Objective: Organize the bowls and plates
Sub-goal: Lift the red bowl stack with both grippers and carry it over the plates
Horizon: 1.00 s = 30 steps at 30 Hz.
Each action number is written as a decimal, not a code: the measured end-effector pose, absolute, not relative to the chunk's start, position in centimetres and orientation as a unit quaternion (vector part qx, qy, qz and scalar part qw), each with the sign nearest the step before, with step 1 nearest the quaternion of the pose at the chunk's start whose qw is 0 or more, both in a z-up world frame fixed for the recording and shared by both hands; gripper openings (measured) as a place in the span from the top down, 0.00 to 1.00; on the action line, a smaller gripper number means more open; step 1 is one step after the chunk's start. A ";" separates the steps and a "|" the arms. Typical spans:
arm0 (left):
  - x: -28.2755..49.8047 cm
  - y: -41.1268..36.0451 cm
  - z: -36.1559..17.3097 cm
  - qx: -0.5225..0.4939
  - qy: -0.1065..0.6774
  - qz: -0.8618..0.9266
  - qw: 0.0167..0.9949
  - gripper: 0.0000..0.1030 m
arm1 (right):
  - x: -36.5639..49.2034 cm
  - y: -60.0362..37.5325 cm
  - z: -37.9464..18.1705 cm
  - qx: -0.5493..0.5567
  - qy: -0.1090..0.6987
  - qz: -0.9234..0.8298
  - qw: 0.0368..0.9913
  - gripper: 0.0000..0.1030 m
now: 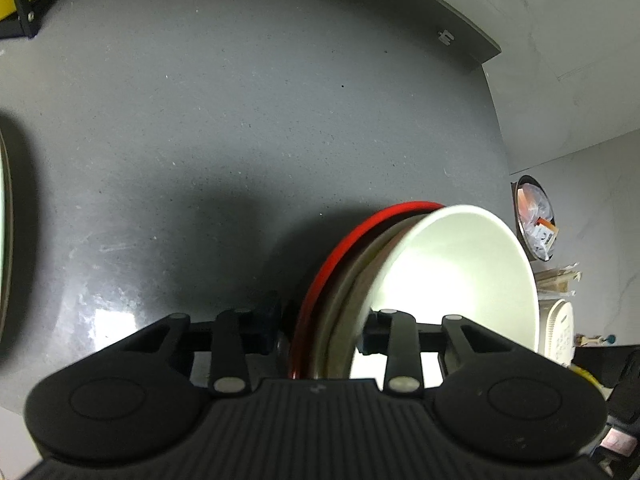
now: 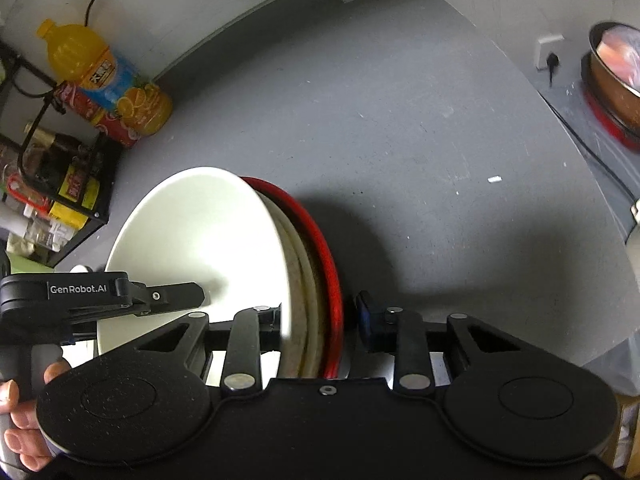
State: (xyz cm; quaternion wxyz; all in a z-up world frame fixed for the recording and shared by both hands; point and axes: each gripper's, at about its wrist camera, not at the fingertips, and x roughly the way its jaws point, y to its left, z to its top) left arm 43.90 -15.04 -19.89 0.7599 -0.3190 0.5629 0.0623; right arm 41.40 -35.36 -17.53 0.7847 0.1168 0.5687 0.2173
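A stack of dishes is held on edge between both grippers above the grey counter (image 1: pixel 240 120): a white bowl (image 1: pixel 452 272), a beige plate (image 1: pixel 352 292) and a red plate (image 1: pixel 340 252). My left gripper (image 1: pixel 320 328) is shut on the stack's rim. In the right wrist view the same white bowl (image 2: pixel 200 240), beige plate (image 2: pixel 304 280) and red plate (image 2: pixel 320 248) sit between the jaws of my right gripper (image 2: pixel 320 320), which is shut on the opposite rim. The left gripper's body (image 2: pixel 80 296) reaches onto the bowl from the left.
An orange juice bottle (image 2: pixel 100 72) and a black wire rack of jars (image 2: pixel 60 184) stand at the back left. A copper pan (image 2: pixel 616 80) on a red mat sits at the far right. A pale rim (image 1: pixel 4 220) shows at the left edge.
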 end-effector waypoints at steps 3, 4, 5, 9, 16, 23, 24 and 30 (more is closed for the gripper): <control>43.8 -14.8 -19.5 -0.320 0.560 0.066 0.762 0.67 | 41.3 -35.3 -17.1 0.117 0.563 0.221 0.787 0.72; 43.8 -14.7 -19.4 -0.323 0.559 0.066 0.761 0.68 | 41.3 -35.3 -17.0 0.116 0.562 0.222 0.788 0.72; 43.7 -14.5 -19.2 -0.323 0.557 0.067 0.762 0.68 | 41.2 -35.3 -16.9 0.116 0.560 0.224 0.789 0.72; 43.3 -13.8 -18.1 -0.328 0.551 0.072 0.764 0.68 | 41.3 -34.8 -16.4 0.115 0.558 0.229 0.789 0.72; 42.4 -12.4 -16.1 -0.340 0.534 0.092 0.769 0.68 | 41.6 -33.4 -15.0 0.096 0.551 0.260 0.787 0.72; 41.4 -10.5 -14.7 -0.352 0.511 0.099 0.778 0.68 | 41.7 -31.6 -13.9 0.092 0.533 0.273 0.795 0.72; 41.0 -10.1 -14.5 -0.354 0.508 0.100 0.779 0.68 | 41.5 -31.3 -13.8 0.089 0.531 0.275 0.797 0.72; 39.8 -7.6 -13.4 -0.361 0.491 0.097 0.787 0.68 | 41.1 -28.8 -12.5 0.082 0.521 0.280 0.802 0.72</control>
